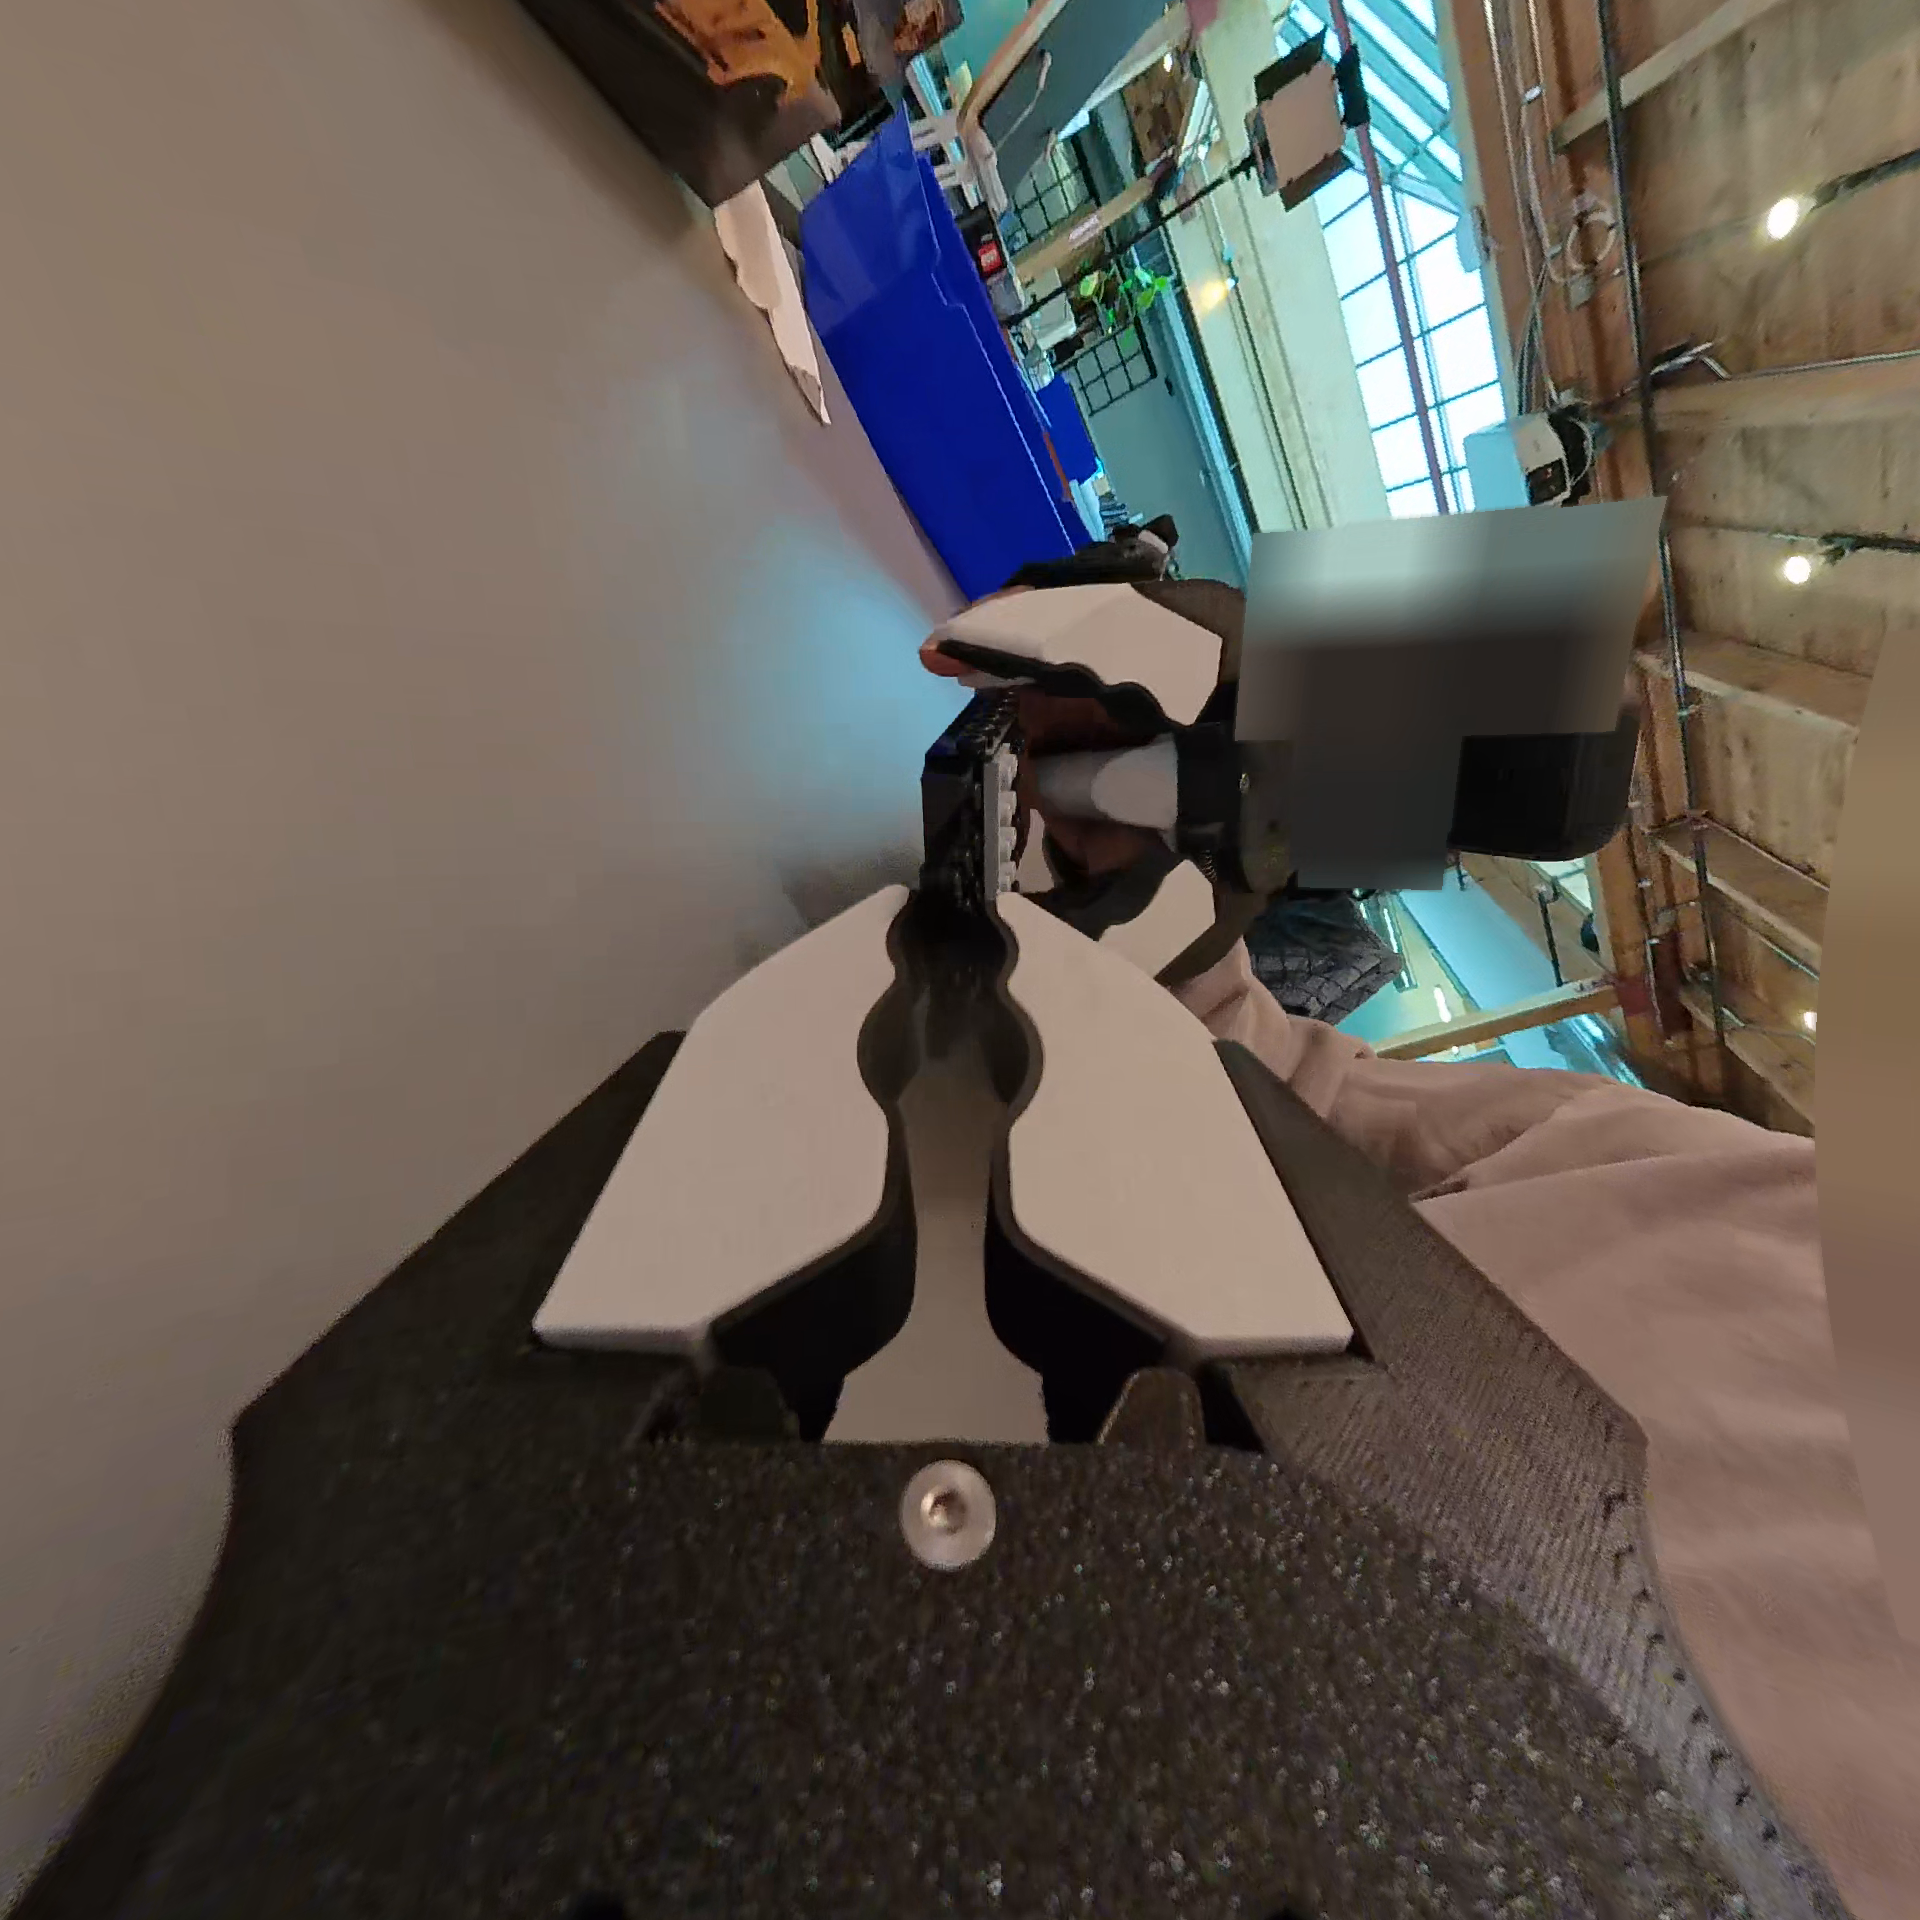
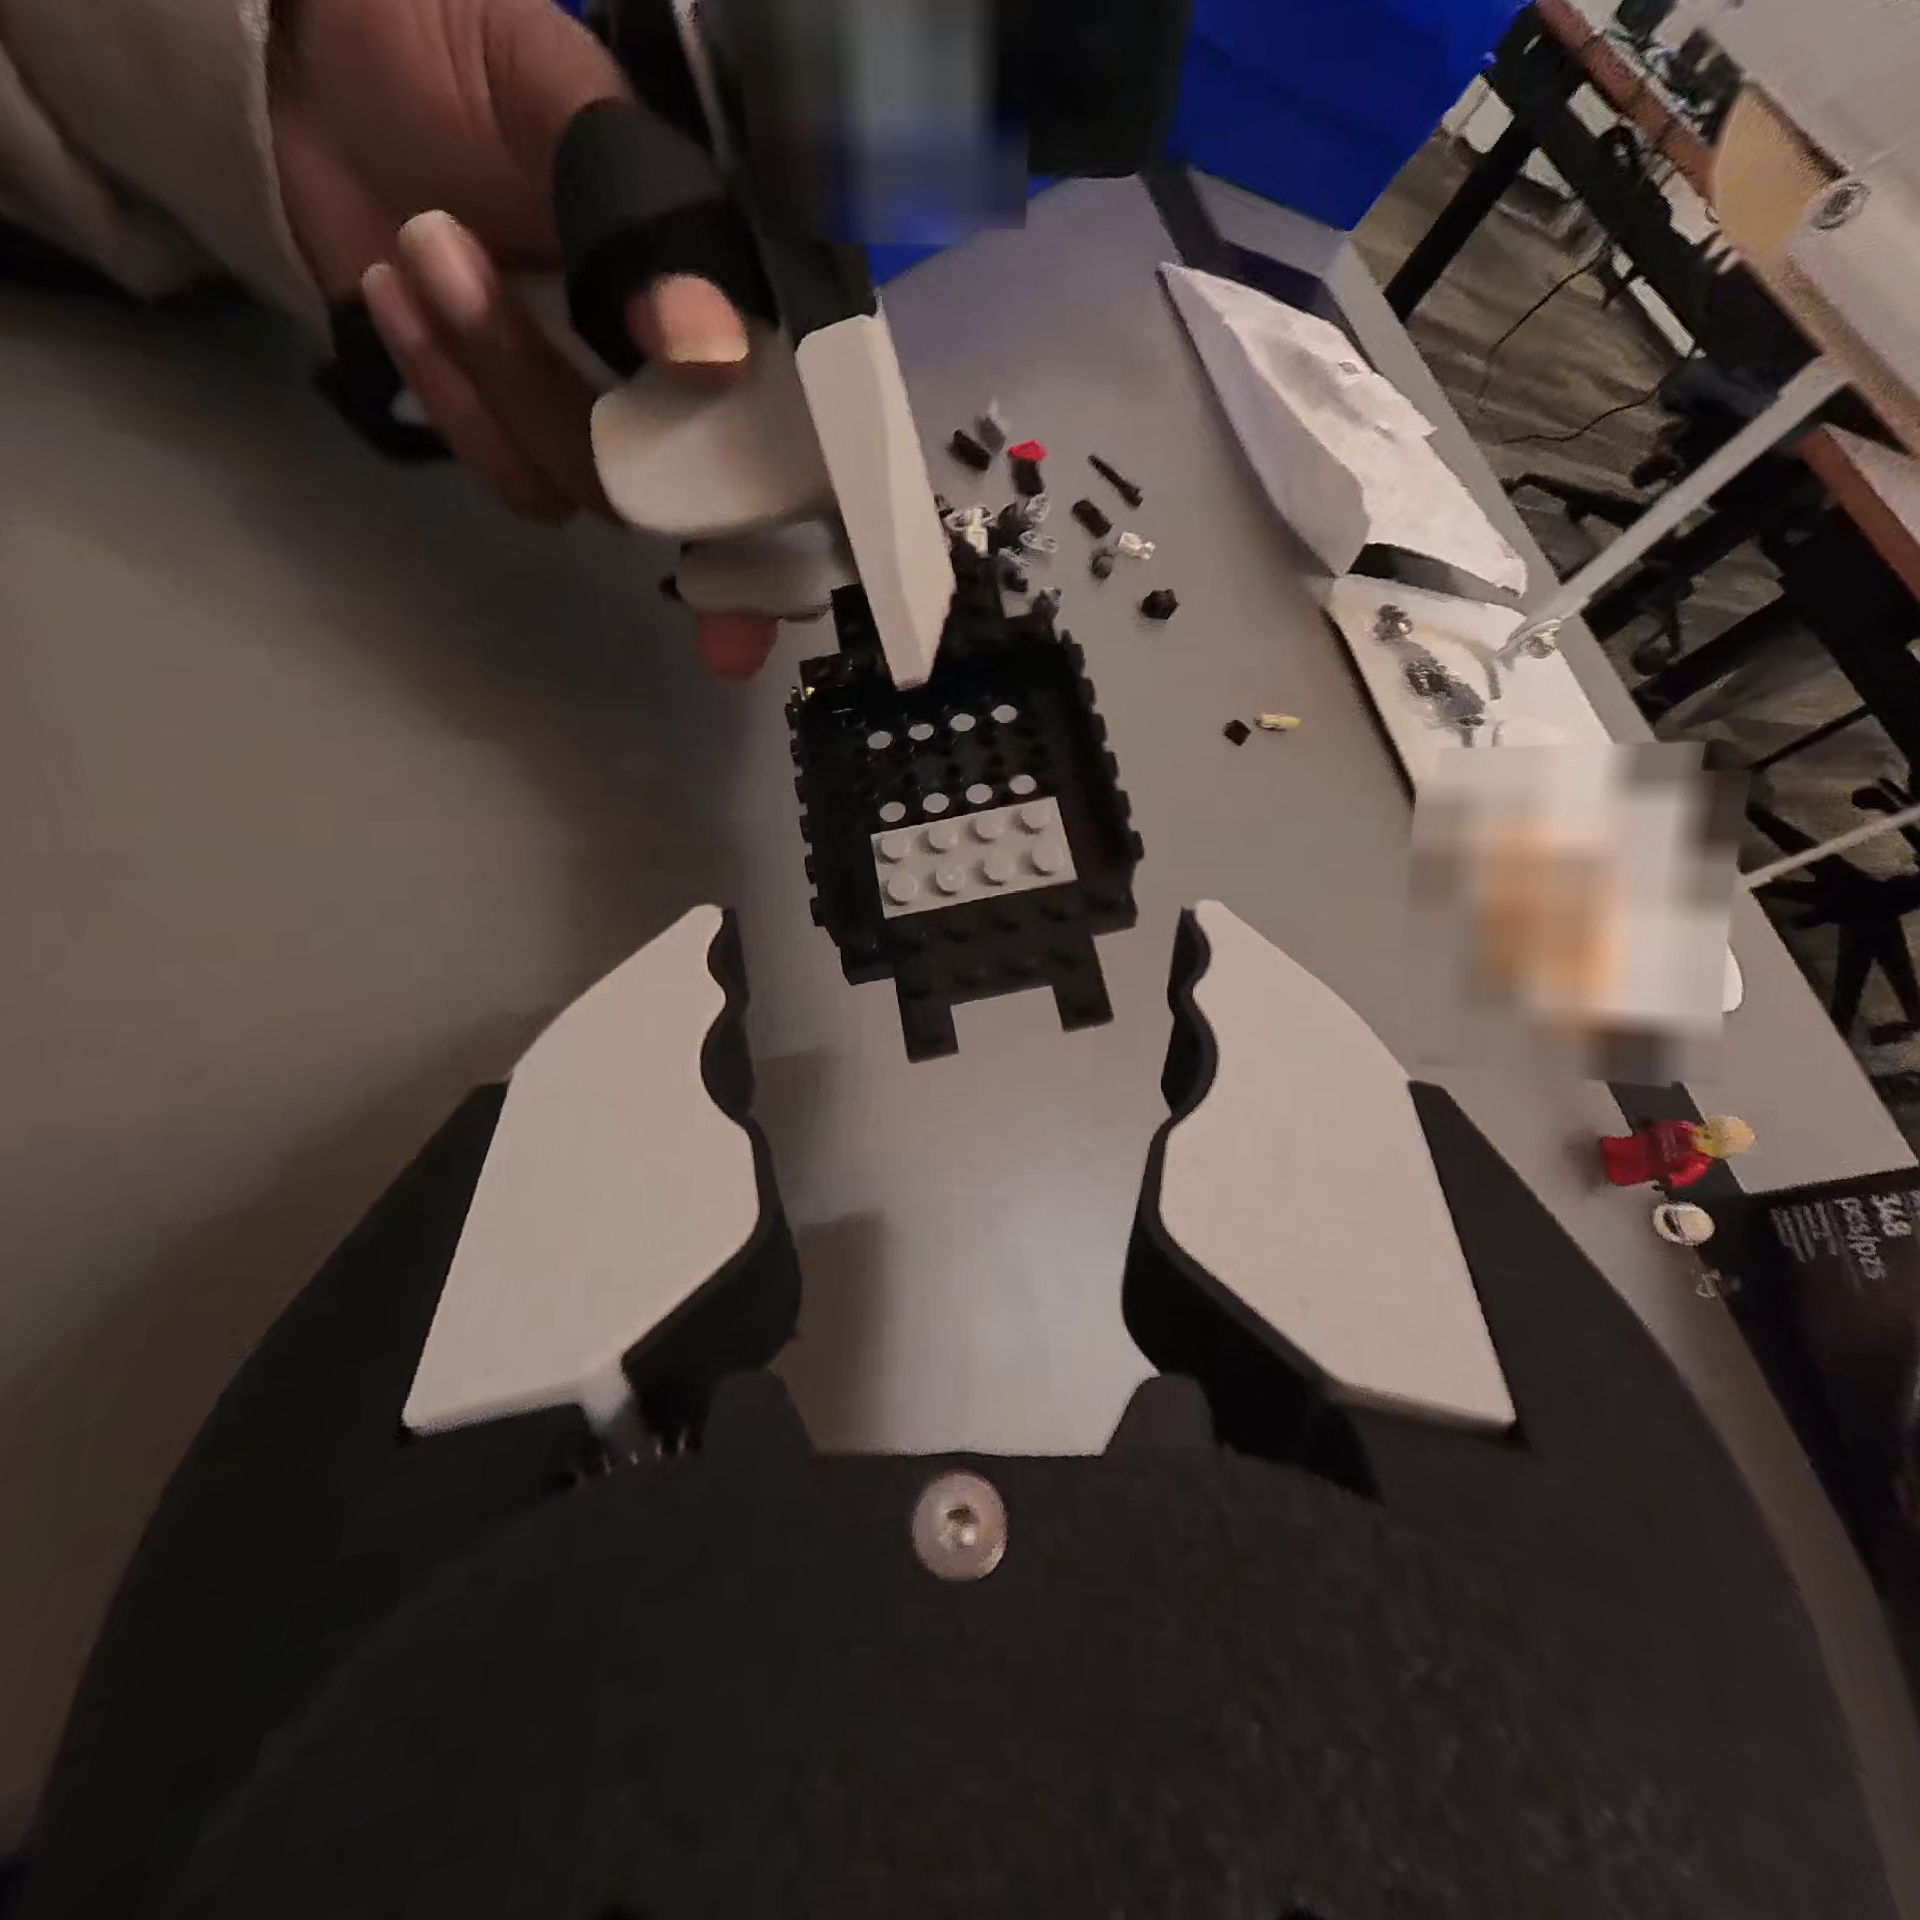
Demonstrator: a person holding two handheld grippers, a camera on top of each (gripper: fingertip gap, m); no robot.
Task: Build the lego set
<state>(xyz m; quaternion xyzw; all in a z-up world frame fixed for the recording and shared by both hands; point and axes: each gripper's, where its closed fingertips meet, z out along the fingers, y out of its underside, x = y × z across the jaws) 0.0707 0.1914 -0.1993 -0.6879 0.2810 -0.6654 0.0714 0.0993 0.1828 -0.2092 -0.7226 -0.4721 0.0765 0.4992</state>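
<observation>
A black lego build, a studded tray with low walls, has a grey 2x4 plate on its floor. My left gripper is shut on the build's far wall and shows in the right wrist view coming down from above. In the left wrist view the build is edge-on, seemingly just off the grey table. My right gripper is open and empty, its jaws wide on either side of the build's near end. One of its fingers shows beyond the build.
Several small loose lego pieces lie on the table behind the build. A white paper bag lies at the right, a red minifigure and a black box near the right edge. Blue bins stand at the back. The gap from one gripper's tips to the other's is roughly 4 cm.
</observation>
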